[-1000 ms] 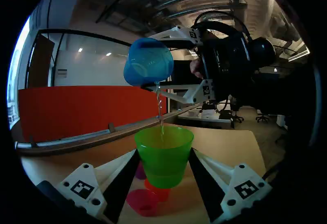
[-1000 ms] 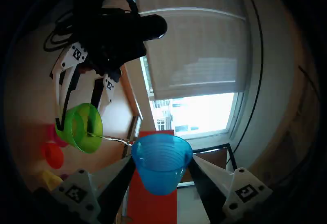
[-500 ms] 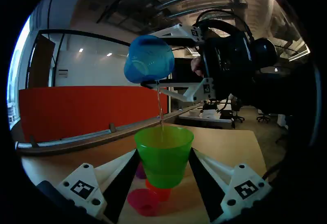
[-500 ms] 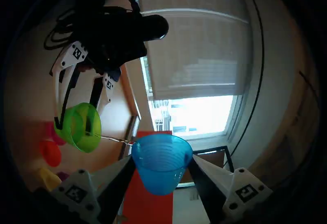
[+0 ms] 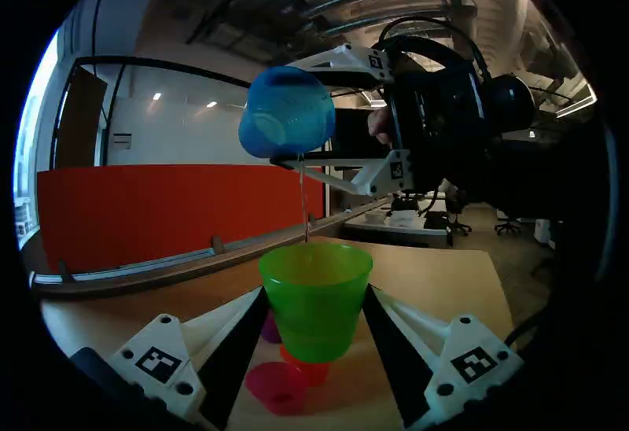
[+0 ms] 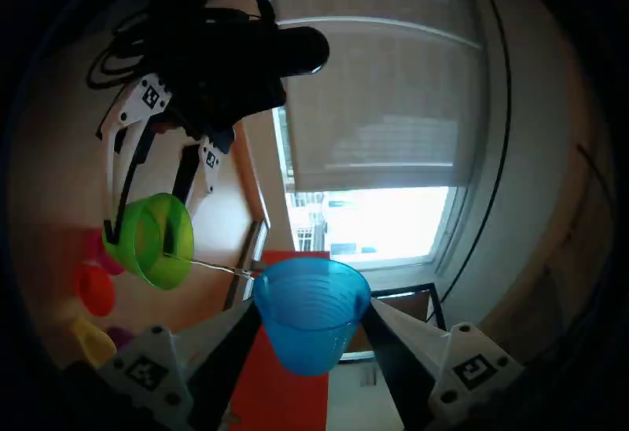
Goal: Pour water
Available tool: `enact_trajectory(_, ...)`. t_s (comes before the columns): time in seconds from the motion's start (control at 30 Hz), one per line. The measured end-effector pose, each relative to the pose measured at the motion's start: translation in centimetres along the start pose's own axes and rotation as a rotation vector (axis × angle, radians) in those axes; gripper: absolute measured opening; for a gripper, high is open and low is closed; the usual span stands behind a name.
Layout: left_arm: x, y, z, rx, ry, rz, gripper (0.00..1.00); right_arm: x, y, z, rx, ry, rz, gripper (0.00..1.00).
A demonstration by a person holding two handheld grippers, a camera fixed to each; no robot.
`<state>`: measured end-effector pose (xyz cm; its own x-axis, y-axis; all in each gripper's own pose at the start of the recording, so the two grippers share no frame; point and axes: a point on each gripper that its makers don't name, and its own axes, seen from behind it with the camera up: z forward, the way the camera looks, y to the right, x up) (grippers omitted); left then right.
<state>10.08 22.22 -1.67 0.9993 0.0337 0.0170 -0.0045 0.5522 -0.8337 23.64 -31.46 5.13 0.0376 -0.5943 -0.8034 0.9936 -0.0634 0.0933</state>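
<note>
1. The green cup [image 5: 316, 313] is gripped upright between the left tongs [image 5: 314, 299].
2. The blue cup [image 6: 310, 321] is clamped, tipped, in the right tongs [image 6: 311, 309], above the left tongs.
3. A thin water stream [image 5: 303, 195] is seen falling into the green cup.
4. In the right gripper view, a yellow cup [image 6: 90, 338] is shown on the counter [image 6: 63, 156] beyond the left tongs.

Orange cup [image 5: 313, 373] half hidden behind green cup [image 5: 316, 297].

Right gripper [image 6: 311, 307] jaws clamp the blue cup [image 6: 311, 333]; a thin water stream [image 6: 211, 267] runs from its rim into the green cup [image 6: 151, 241] held by the left gripper [image 6: 146, 212].
</note>
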Motion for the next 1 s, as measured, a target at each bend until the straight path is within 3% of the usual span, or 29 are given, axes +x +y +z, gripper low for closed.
enact_trajectory(1.0,0.22,-0.2,0.11,0.005,0.001,0.001,0.81,0.04,-0.03,0.06,-0.005,-0.002,-0.049,0.89)
